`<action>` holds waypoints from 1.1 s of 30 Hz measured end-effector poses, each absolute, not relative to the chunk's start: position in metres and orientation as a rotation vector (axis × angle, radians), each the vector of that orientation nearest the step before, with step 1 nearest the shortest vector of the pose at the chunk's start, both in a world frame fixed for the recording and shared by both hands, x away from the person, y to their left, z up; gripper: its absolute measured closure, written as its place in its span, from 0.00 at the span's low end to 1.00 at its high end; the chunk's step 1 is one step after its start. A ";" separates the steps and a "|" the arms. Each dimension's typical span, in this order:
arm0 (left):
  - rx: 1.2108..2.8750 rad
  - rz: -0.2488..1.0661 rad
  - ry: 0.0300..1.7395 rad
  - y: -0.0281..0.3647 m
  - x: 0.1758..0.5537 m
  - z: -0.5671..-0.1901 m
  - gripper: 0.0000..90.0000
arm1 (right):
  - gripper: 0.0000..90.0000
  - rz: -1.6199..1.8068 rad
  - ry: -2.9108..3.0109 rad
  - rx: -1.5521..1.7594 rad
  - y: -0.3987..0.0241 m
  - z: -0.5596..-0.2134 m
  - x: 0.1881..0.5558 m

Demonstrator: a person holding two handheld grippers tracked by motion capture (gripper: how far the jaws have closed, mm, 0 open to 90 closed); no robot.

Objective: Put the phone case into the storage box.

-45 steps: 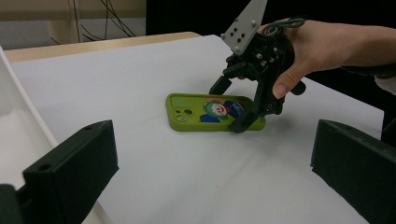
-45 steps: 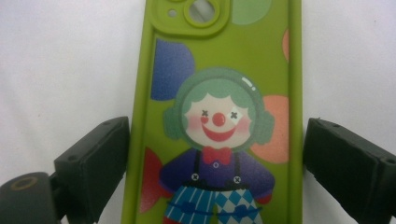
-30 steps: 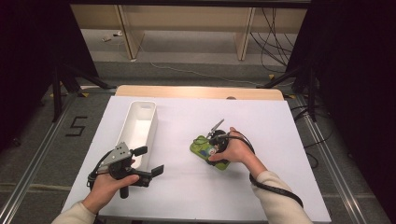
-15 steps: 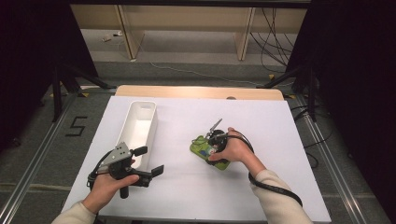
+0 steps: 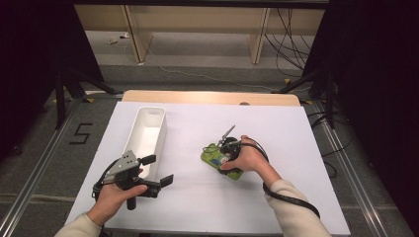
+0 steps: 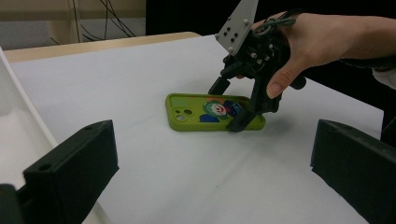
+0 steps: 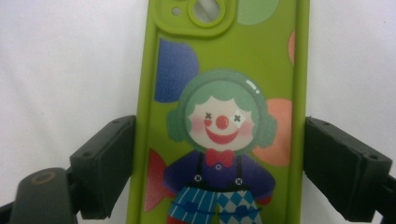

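Right gripper [image 5: 223, 157] fingers closing astride phone case [image 7: 224, 116], seemingly touching its edges: centre, squeeze evenly, lift level off tabletop [image 5: 276, 138].

Bright even light from overhead on the white tabletop [image 5: 296, 148], dark surroundings at both sides, soft short shadows, close tongs blurred, phone case [image 7: 224, 116] slightly soft

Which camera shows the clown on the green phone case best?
The right gripper view: the clown on the green phone case is close and sharp. The left gripper view shows it small and partly hidden; from the high view it's a tiny blur.
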State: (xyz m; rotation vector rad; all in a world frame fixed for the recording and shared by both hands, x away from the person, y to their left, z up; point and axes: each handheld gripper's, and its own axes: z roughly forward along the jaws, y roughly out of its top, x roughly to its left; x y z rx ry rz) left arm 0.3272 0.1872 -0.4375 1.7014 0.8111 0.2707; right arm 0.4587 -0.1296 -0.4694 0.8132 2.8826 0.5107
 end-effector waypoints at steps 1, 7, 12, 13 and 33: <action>1.701 0.271 0.813 0.187 0.327 -0.438 0.00 | 0.17 0.506 2.883 0.821 -0.130 -0.469 0.459; 1.700 0.269 0.814 0.187 0.327 -0.438 0.00 | 0.18 0.508 2.880 0.832 -0.130 -0.469 0.459; 1.701 0.269 0.813 0.187 0.327 -0.438 0.00 | 0.18 0.512 2.877 0.844 -0.130 -0.469 0.459; 1.701 0.268 0.814 0.187 0.327 -0.438 0.00 | 0.18 0.512 2.877 0.844 -0.130 -0.469 0.459; 1.704 0.271 0.813 0.187 0.327 -0.438 0.00 | 0.19 0.599 2.843 0.838 -0.131 -0.457 0.452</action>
